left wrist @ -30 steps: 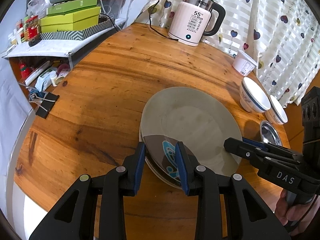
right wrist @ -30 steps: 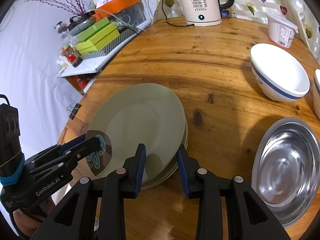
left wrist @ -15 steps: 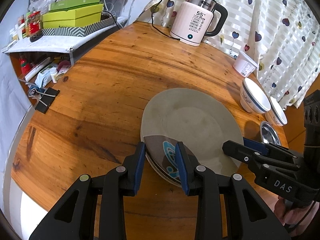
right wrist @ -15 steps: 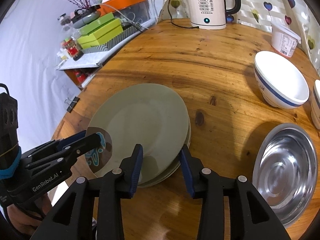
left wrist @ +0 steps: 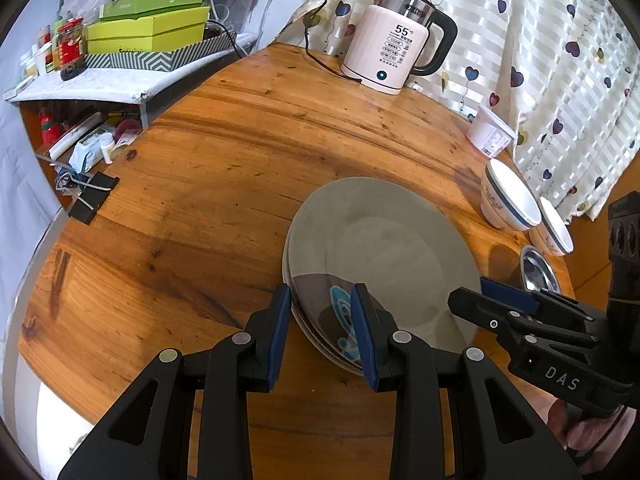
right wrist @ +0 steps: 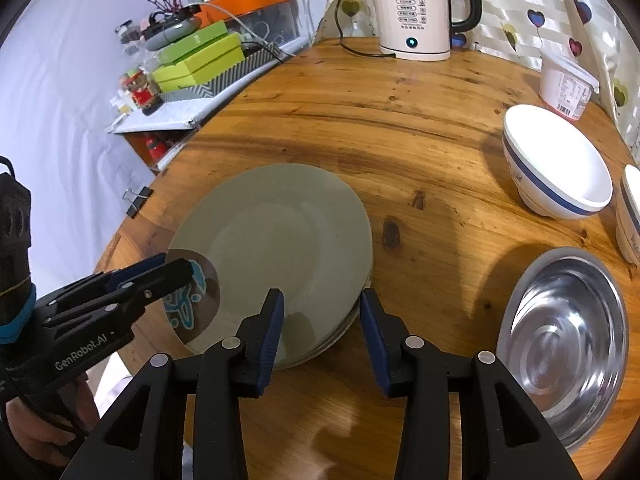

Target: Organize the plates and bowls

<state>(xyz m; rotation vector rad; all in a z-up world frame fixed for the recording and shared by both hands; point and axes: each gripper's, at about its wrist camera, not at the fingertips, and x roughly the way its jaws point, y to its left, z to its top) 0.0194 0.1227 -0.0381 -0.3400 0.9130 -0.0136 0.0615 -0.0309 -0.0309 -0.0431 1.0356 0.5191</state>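
A stack of grey-green plates [left wrist: 380,248] [right wrist: 276,236] lies on the round wooden table; a brown patch with a blue drawing shows on its near edge. My left gripper [left wrist: 320,330] is open, its jaws straddling that near rim, and it also shows in the right wrist view [right wrist: 176,272]. My right gripper [right wrist: 322,334] is open at the stack's right near edge and shows in the left wrist view [left wrist: 468,296]. A white bowl with a blue band [right wrist: 556,168] [left wrist: 508,200], a second such bowl [right wrist: 632,216] [left wrist: 554,232] and a steel bowl [right wrist: 564,340] [left wrist: 538,270] stand to the right.
A white kettle [left wrist: 394,50] [right wrist: 414,12] with its cord stands at the table's far edge. A white plastic tub [left wrist: 490,134] [right wrist: 566,88] sits near the heart-print curtain. A shelf with green boxes [left wrist: 148,36] is off the left side. A binder clip [left wrist: 88,196] hangs on the table edge.
Both grippers have drawn back slightly from the plate stack. The right gripper's jaws have opened wider. The plates have not moved.
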